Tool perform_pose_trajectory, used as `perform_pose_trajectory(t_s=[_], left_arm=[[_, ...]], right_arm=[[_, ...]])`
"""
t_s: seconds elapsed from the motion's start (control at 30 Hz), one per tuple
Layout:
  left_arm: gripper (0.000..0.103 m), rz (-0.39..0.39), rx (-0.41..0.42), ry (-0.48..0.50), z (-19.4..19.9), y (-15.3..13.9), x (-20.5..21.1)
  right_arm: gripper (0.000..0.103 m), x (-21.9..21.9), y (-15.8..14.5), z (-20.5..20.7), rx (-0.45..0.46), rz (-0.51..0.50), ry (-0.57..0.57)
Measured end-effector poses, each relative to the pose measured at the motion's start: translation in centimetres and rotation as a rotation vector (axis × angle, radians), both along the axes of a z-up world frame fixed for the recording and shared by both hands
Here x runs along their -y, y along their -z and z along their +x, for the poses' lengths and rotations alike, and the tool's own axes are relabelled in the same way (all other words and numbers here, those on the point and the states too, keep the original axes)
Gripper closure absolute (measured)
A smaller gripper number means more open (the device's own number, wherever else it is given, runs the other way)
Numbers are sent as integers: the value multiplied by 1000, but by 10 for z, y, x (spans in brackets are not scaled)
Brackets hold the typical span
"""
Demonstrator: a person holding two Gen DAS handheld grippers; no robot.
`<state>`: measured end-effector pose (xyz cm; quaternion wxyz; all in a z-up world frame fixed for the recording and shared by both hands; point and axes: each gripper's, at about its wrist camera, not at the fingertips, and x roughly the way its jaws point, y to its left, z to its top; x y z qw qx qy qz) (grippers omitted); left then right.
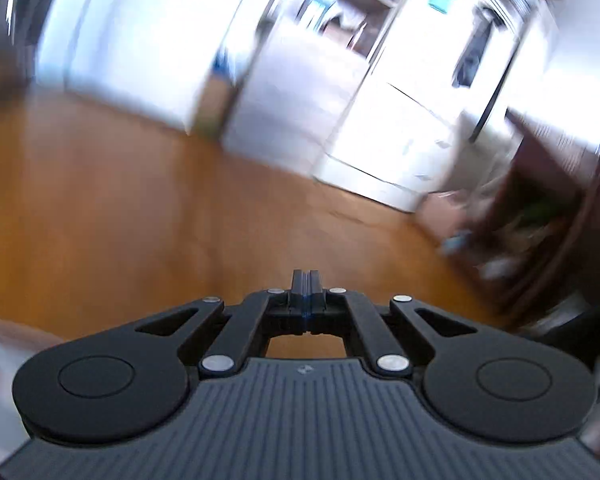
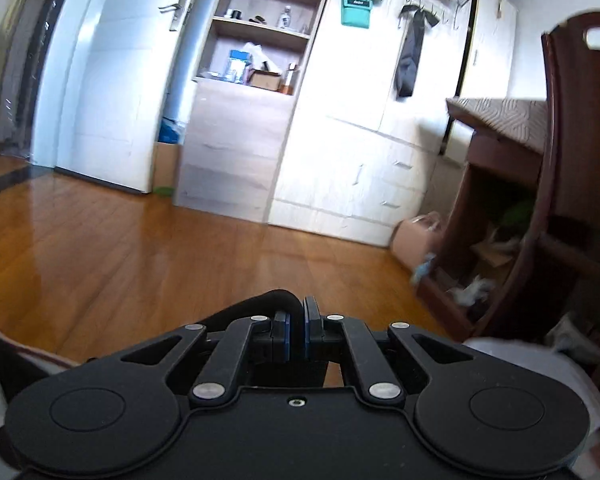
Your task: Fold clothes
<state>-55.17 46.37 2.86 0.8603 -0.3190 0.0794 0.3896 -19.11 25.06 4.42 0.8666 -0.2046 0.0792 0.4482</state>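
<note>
Black garment (image 2: 274,300) pinched in right tool (image 2: 299,322) – left tool (image 1: 309,280) closed, empty.

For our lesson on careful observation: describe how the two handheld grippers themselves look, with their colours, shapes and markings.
Both are matt black. The left gripper has a ribbed grey-black body, two round discs at its sides, angled link arms with silver rivets and a thin blue line between its fingers. The right gripper has the same discs, links and rivets, a smooth black body with one small screw, and blue-edged pads. No cables or sleeves show.
</note>
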Motion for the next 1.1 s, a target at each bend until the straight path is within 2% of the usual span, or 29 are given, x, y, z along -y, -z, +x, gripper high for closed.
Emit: perform_pose_trajectory(t_s=[0.1, 0.17, 0.23, 0.3, 0.37, 0.4, 0.47, 0.57, 0.6, 0.63, 0.67, 0.7, 0.73, 0.77, 0.8, 0.83, 0.87, 1.0, 1.07, 1.1], left_arm=[[100, -27, -119, 96, 32, 25, -9], [85, -64, -196, 129, 60, 53, -19], [30, -157, -188, 134, 79, 89, -35], [30, -255, -143, 147, 94, 123, -46], [30, -345, -107, 187, 109, 146, -53], [29, -355, -111, 206, 119, 152, -55], [29, -330, -143, 254, 140, 156, -58], [25, -311, -195, 299, 155, 160, -63], [19, -334, -205, 312, 160, 167, -67], [11, -382, -221, 324, 160, 176, -69], [6, -455, -242, 335, 156, 188, -70], [6, -540, -266, 335, 154, 201, -72], [6, -562, -247, 325, 149, 207, -71], [9, -510, -186, 333, 141, 202, -65], [34, -486, -149, 368, 138, 197, -60], [84, -489, -131, 414, 139, 192, -57], [103, -491, -108, 458, 138, 187, -50], [103, -496, 13, 621, 136, 170, -13], [103, -511, 43, 710, 137, 164, 10], [103, -521, 24, 734, 140, 164, 21]], right_arm=[[96, -7, 16, 22, 56, -67, 123], [96, -14, 43, 35, 112, -191, 228], [96, -17, 77, 62, 12, -312, 305], [96, -12, 111, 97, -238, -403, 350], [96, 1, 139, 121, -462, -427, 404], [95, 7, 146, 124, -497, -419, 419], [86, 15, 156, 125, -517, -403, 436], [65, 12, 153, 114, -502, -390, 344], [57, 9, 150, 110, -498, -382, 305], [54, 6, 146, 106, -493, -368, 263], [52, 1, 141, 102, -492, -351, 221], [48, -4, 138, 99, -501, -334, 186], [47, -10, 135, 98, -525, -317, 156], [47, -15, 135, 97, -566, -301, 127], [47, -20, 136, 98, -624, -283, 96], [47, -25, 139, 97, -699, -265, 64], [47, -30, 144, 97, -785, -243, 35], [47, -49, 170, 87, -1043, -179, -33], [47, -59, 183, 82, -1110, -166, -55], [47, -63, 188, 77, -1126, -165, -65]])
